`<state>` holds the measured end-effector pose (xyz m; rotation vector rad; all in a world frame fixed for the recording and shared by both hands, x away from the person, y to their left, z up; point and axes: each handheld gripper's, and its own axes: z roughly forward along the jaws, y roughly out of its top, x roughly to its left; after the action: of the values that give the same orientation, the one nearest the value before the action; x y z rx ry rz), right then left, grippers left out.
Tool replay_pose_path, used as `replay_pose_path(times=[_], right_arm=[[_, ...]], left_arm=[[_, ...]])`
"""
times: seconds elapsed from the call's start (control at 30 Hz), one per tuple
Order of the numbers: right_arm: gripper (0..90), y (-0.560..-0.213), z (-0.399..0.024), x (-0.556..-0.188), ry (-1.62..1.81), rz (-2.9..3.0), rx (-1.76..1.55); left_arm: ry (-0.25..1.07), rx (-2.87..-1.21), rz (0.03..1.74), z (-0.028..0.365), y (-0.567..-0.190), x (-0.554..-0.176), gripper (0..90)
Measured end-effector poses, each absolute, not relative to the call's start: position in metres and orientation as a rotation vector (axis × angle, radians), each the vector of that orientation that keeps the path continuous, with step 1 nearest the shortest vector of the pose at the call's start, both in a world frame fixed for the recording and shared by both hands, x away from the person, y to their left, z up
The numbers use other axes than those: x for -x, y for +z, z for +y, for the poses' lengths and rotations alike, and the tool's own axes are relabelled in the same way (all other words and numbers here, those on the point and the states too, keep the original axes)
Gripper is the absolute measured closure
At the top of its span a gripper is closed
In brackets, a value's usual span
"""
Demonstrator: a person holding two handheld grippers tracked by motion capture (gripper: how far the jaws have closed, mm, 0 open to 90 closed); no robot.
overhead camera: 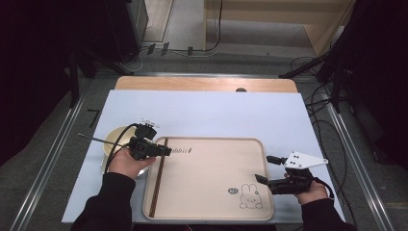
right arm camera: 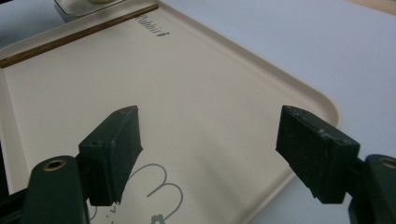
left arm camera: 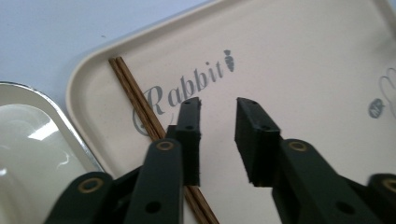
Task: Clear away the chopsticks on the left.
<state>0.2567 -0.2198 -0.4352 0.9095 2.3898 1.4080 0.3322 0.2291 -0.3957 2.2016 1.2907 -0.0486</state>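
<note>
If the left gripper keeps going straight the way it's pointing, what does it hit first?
Most likely the bare floor of the tray, near the Rabbit lettering. The left gripper is open, with the chopsticks just beside its line.

Beige tray w/ grey rabbit print; brown chopsticks; pale-blue mat.
</note>
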Motion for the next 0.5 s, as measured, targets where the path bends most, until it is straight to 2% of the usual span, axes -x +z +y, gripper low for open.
replay_pose_path(times=[0.03, 0.07, 0.1, 0.2, 0.33, 0.5], right_arm=[[22.3, -0.435, -0.219, -0.257, 1.411, 2.387, -0.912], [22.3, -0.435, -0.219, -0.257, 1.411, 2.387, -0.912], [22.3, -0.435, -0.218, -0.256, 1.414, 2.391, -0.907], [22.3, -0.435, -0.217, -0.255, 1.421, 2.389, -0.902], [22.3, -0.435, -0.218, -0.255, 1.423, 2.387, -0.909], [22.3, -0.435, -0.216, -0.257, 1.414, 2.388, -0.909]], left_arm=[[-0.049, -2.202, 1.291, 0.229, -0.396, -0.332, 65.4], [-0.065, -2.198, 1.280, 0.231, -0.391, -0.331, 65.4], [-0.088, -2.195, 1.267, 0.234, -0.385, -0.329, 58.5], [-0.084, -2.198, 1.246, 0.237, -0.379, -0.327, 51.8], [-0.105, -2.198, 1.236, 0.247, -0.368, -0.324, 45.7], [-0.086, -2.189, 1.234, 0.259, -0.358, -0.320, 42.4]])
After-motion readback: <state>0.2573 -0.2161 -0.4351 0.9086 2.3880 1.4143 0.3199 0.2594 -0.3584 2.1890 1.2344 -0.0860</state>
